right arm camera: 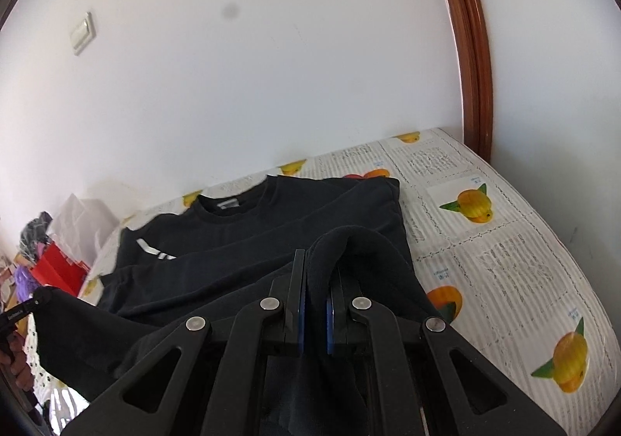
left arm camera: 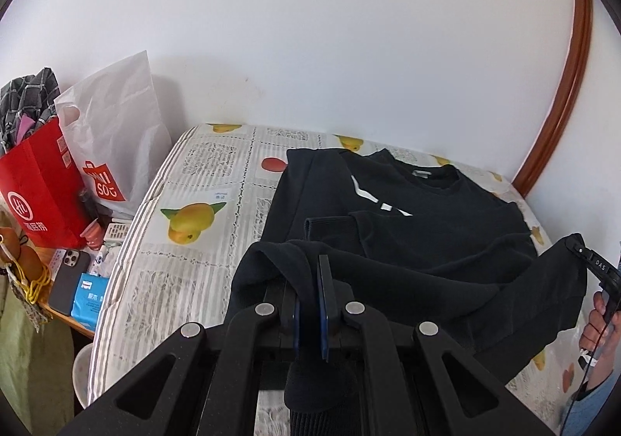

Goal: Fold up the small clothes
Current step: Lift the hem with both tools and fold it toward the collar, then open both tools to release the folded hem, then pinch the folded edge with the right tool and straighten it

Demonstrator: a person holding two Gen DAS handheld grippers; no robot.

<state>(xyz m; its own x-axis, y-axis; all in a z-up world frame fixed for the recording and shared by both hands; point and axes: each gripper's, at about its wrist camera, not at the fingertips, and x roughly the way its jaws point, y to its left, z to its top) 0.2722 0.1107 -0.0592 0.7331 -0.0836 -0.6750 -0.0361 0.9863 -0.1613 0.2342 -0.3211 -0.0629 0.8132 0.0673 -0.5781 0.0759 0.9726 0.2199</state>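
- A black sweatshirt [left arm camera: 407, 211] lies on the bed [left arm camera: 202, 172], collar toward the wall edge, sleeves folded across the chest.
- The left tool [left arm camera: 310, 304] is clenched on one corner of the sweatshirt's near hem; the right tool [right arm camera: 315, 304] is clenched on the other, and the hem hangs lifted between them.
- To fold cleanly, both corners should likely travel together toward the collar, level and taut, landing squarely before either releases.
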